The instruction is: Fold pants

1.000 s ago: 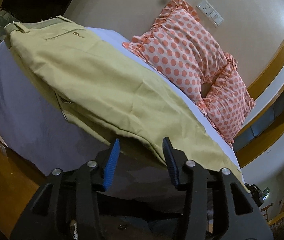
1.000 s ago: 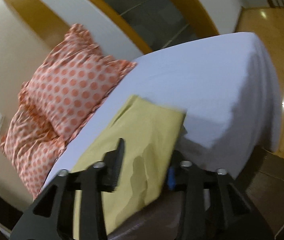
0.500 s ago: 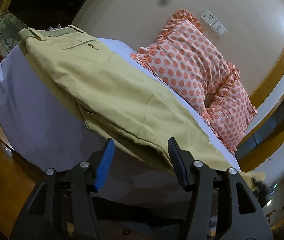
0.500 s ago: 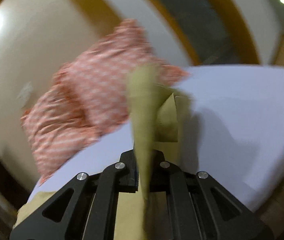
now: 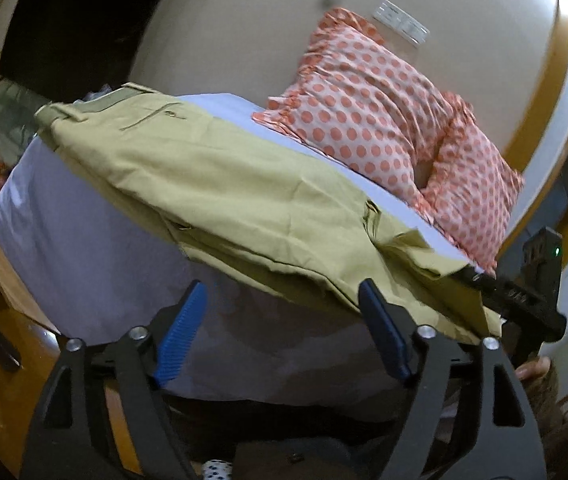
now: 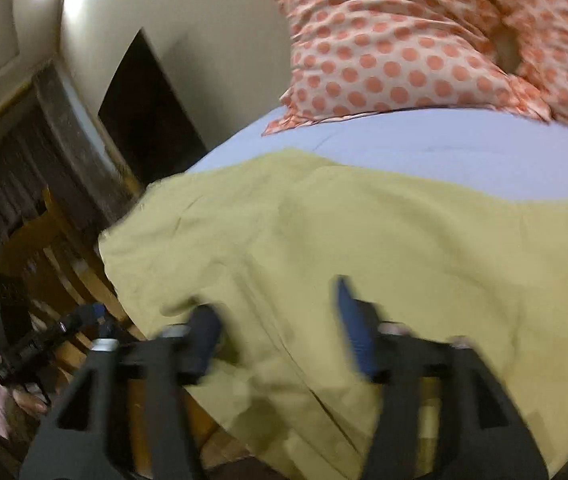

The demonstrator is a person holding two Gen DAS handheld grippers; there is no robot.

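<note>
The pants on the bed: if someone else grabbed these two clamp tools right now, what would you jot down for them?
Left gripper: open, empty, hovering at the near edge of the bed, just short of the pants.
Right gripper: open over the tan cloth, gripping nothing; this view is blurred.
Pants: lying lengthwise across the bed, waistband at the far left, two polka-dot pillows behind them by the wall.
Done: legs look laid one on the other; the leg end seems folded up over the middle.
Left: probably fold once more toward the waistband and smooth it flat.

Beige wall [image 5: 244,20], wood floor [image 5: 0,380] — 2 pillows [image 5: 364,92]
</note>
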